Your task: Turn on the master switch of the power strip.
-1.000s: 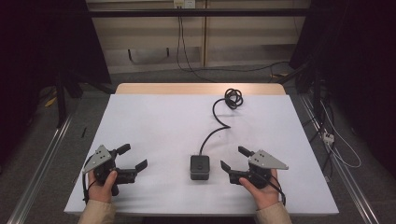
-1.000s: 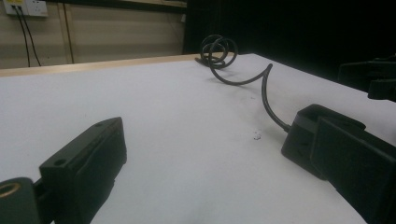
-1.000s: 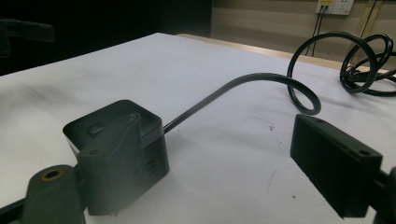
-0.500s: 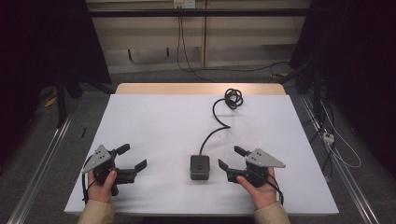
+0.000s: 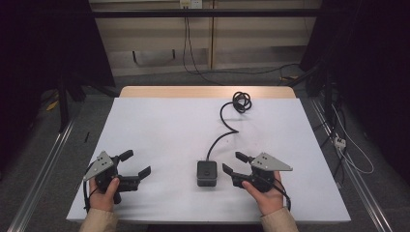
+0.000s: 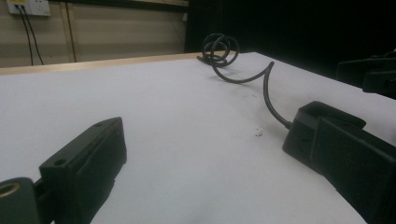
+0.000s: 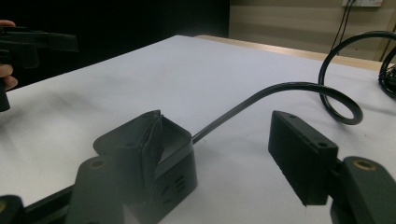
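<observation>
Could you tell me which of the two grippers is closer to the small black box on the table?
The right gripper: its open jaws reach toward the black box from just beside it, while the left gripper sits well apart at the table's other side.

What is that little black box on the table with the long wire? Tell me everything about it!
The little black box looks like dark plastic: squarish, rounded corners, a sunken square top, slots on one side. It sits flat on the white table, near the front edge. A black cable leaves its far side, snakes away and ends in a coil near the far edge. The right claw is beside it with jaws apart, closing a little; one jaw sits right at its corner, and contact is unclear.
</observation>
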The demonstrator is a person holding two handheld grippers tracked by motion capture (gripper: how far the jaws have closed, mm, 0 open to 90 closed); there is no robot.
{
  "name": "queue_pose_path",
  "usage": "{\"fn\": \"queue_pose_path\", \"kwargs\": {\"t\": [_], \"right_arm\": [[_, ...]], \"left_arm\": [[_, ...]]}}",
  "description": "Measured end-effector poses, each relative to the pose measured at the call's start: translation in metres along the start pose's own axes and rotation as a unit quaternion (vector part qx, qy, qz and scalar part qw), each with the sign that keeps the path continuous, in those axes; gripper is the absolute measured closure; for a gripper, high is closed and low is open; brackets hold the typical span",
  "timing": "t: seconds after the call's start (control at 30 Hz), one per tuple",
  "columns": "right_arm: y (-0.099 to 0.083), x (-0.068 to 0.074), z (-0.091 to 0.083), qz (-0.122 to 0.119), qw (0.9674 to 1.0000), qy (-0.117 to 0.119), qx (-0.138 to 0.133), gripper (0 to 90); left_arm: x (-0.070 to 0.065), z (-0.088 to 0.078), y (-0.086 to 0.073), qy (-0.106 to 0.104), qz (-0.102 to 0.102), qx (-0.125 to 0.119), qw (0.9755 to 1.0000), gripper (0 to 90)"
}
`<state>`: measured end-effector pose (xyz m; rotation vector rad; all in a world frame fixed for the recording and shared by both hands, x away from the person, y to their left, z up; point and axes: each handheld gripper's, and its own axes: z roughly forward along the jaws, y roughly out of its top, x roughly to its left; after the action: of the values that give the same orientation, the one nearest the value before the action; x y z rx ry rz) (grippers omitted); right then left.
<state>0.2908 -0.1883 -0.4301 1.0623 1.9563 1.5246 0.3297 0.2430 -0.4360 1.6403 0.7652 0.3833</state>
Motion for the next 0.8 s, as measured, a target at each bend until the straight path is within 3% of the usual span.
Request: {"fn": "queue_pose_path", "kwargs": {"t": [0.27, 0.63, 0.8], "right_arm": [[0.0019, 0.0026, 0.0011, 0.002, 1.0000, 0.006, 0.005, 40.2], [0.0038, 0.0018, -0.0014, 0.023, 0.9997, 0.008, 0.005, 49.6], [0.0052, 0.0035, -0.0007, 0.025, 0.9995, 0.020, 0.008, 56.1]], "left_arm": [[-0.0016, -0.0015, 0.0004, -0.001, 0.004, -0.001, 1.0000, 3.3], [-0.0019, -0.0007, 0.0002, -0.003, 0.002, -0.001, 1.0000, 3.3], [-0.0022, 0.0010, 0.0001, -0.004, 0.000, 0.000, 1.0000, 3.3]]}}
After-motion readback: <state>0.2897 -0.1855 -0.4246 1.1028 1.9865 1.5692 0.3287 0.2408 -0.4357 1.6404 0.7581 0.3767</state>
